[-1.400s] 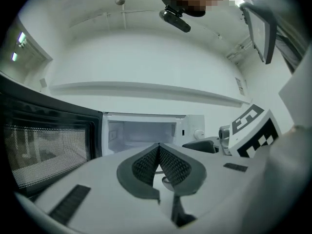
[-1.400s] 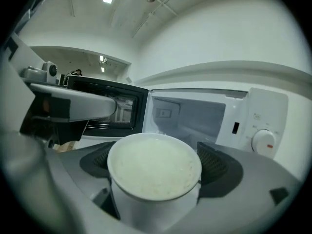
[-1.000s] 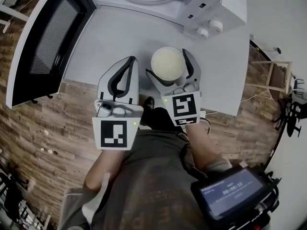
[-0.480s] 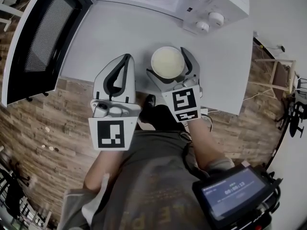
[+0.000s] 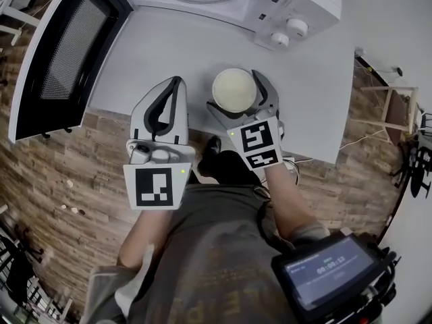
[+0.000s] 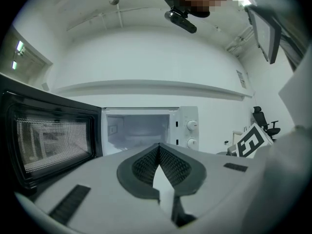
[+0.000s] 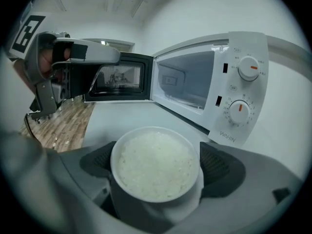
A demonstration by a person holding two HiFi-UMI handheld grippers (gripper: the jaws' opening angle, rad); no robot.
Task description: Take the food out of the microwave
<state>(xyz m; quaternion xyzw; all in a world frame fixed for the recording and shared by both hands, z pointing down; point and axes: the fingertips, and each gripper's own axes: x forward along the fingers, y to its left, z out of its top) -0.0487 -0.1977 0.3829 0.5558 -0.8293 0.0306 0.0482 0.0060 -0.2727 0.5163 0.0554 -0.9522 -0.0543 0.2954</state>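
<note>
Fingers of our left gripper (image 6: pixel 158 147) are pressed together with nothing in them. On the right, our right gripper (image 5: pixel 235 92) hugs the bowl of rice (image 7: pixel 155 164) between its fingers, near the tabletop (image 5: pixel 162 49) edge, outside the open microwave (image 7: pixel 214 87).

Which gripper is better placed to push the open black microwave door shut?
Left. The left gripper is shut and empty, on the side of the black mesh-windowed microwave door, while the right gripper is clamped on the white bowl of rice.
</note>
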